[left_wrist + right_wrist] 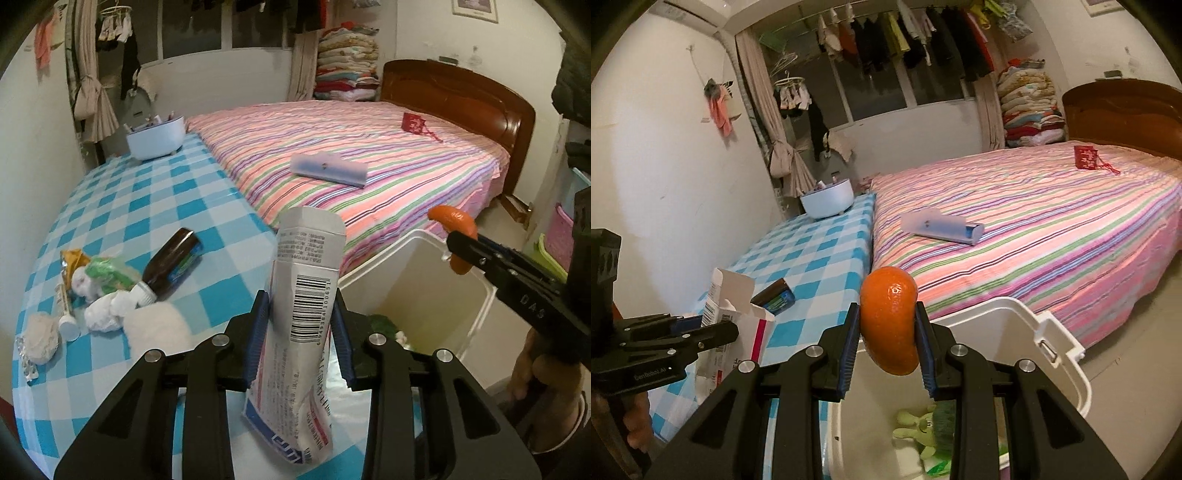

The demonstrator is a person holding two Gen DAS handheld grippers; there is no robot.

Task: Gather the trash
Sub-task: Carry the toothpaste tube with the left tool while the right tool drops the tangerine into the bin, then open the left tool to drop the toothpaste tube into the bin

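Left gripper (pixel 300 339) clamped on crumpled white cardboard carton (pixel 306 295) above checked blue worktop (pixel 147 206), right gripper (pixel 887 345) clamped on curved orange peel (pixel 889 321) over white plastic bin (pixel 1060 354); green trash (pixel 923 428) inside bin clear only in right view.

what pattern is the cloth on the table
Blue and white checks on the tablecloth, clearest in the left wrist view.
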